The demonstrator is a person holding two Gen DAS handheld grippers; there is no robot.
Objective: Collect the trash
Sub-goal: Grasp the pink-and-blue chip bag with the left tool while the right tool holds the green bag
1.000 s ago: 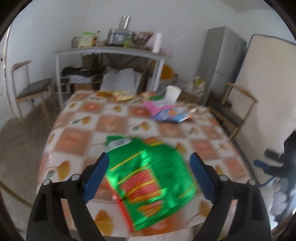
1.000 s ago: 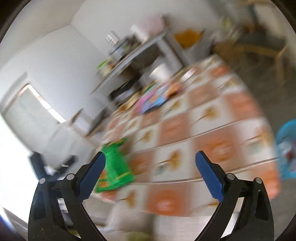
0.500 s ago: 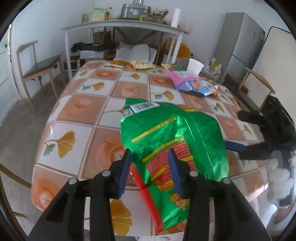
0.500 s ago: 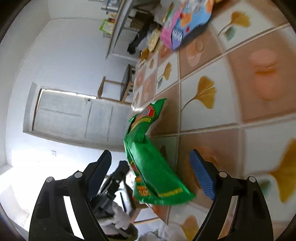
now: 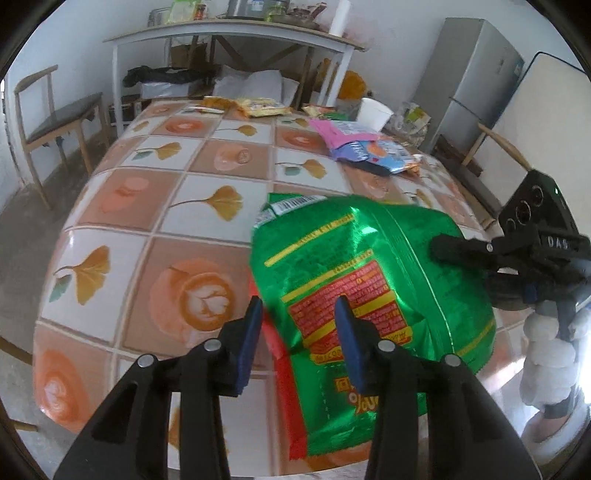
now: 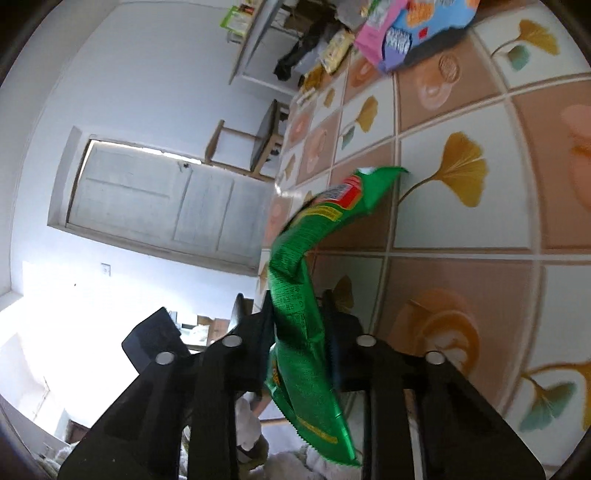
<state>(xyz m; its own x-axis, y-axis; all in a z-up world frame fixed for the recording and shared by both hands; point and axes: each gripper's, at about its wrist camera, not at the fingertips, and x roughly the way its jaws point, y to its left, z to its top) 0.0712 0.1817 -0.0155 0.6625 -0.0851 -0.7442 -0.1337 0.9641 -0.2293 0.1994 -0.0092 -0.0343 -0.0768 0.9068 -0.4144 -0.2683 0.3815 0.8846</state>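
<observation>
Left gripper [image 5: 297,334]: blue-padded fingers drawn close, clamped on the near left corner of a crinkled green foil snack bag with red and yellow print [image 5: 354,273]; a red strip of the bag's edge sits between the pads. Right gripper [image 6: 295,325]: black fingers pinched together on the same bag [image 6: 299,295], which passes edge-on between them and curves away toward the far side. In the left wrist view the right gripper [image 5: 443,249] comes in from the right, its tips touching the bag's right side.

Bag position: at the near right part of a table covered in a glossy tiled cloth with orange rose and yellow ginkgo-leaf squares [image 5: 159,221]. Held by both grippers; far end with barcode tilted toward the cloth, contact there cannot be told.

Far side of table: pink and blue snack wrappers [image 5: 365,146], a yellow wrapper [image 5: 260,107], a white paper cup [image 5: 373,112].

Background: wooden chair with dark seat [image 5: 51,118] far left, white shelf table [image 5: 229,33] at the far wall, grey refrigerator [image 5: 469,77] far right. Right wrist view, blurred in places: white panelled door [image 6: 166,206].
</observation>
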